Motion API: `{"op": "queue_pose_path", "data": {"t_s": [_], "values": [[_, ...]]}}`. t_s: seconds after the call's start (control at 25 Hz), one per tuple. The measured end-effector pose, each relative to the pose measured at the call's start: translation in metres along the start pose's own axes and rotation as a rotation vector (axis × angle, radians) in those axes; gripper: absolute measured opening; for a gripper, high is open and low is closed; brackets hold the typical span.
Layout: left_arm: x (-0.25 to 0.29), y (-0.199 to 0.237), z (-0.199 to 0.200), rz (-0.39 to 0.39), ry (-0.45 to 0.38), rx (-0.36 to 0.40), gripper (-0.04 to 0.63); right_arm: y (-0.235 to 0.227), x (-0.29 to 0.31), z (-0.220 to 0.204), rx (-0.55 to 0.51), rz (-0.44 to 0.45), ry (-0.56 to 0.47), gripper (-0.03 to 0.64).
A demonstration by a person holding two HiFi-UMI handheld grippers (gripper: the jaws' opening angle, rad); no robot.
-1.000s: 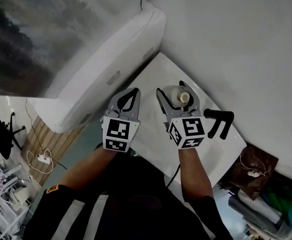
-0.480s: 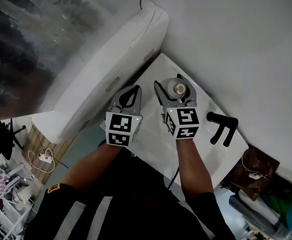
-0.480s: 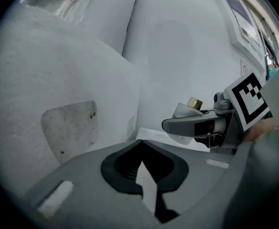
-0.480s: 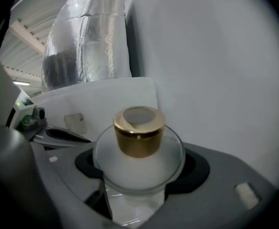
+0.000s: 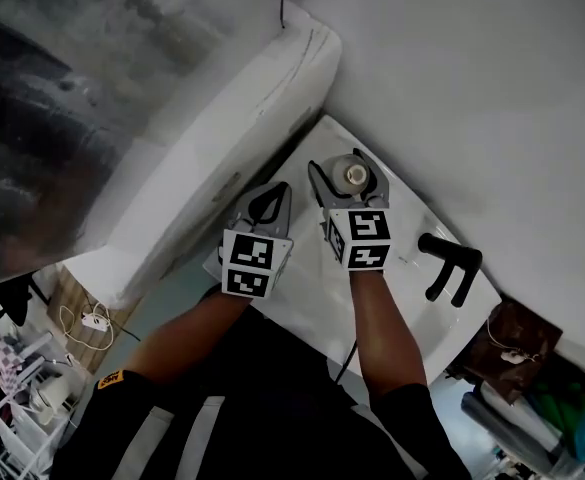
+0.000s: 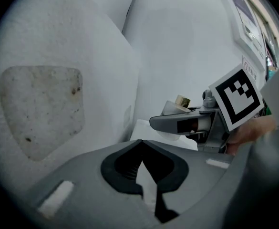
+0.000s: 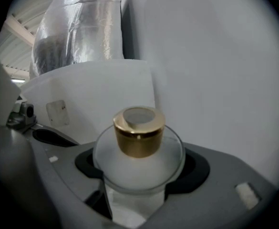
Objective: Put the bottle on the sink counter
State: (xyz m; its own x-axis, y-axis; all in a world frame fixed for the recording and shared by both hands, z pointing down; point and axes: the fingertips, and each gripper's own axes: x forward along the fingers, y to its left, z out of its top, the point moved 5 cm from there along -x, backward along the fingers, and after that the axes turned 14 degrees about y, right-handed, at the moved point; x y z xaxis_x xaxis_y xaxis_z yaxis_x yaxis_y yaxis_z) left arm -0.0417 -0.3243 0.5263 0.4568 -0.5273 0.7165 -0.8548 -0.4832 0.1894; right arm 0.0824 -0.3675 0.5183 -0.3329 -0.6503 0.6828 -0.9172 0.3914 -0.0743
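Note:
A round clear glass bottle [image 7: 138, 163] with a gold cap sits upright between the jaws of my right gripper [image 5: 344, 171], which is shut on its body. In the head view the bottle [image 5: 354, 175] hangs over the far corner of the white sink counter [image 5: 307, 278], close to the wall. My left gripper [image 5: 275, 194] is just to its left over the counter's edge, shut with nothing in it. The left gripper view shows its own tips [image 6: 140, 145] together, and beyond them the bottle [image 6: 176, 105] in the right gripper's fingers [image 6: 177, 123].
A black faucet [image 5: 450, 265] stands on the counter to the right of my right hand. A large white curved body [image 5: 222, 138] borders the counter on the left. A white wall [image 5: 472, 98] rises behind it. Bags and clutter [image 5: 517, 348] lie lower right.
Both grippers have sunk toward the counter. The right one has carried the bottle a little further toward the wall corner; the left has shifted slightly right alongside it.

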Motion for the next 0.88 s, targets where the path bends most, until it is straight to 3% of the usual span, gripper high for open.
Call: {"op": "queue_pose_path", "data": {"t_s": [0.88], "values": [[0.022, 0.01, 0.0, 0.02, 0.023, -0.01, 0.002, -0.007, 0.036, -0.01, -0.036, -0.034, 0.057, 0.337]]}}
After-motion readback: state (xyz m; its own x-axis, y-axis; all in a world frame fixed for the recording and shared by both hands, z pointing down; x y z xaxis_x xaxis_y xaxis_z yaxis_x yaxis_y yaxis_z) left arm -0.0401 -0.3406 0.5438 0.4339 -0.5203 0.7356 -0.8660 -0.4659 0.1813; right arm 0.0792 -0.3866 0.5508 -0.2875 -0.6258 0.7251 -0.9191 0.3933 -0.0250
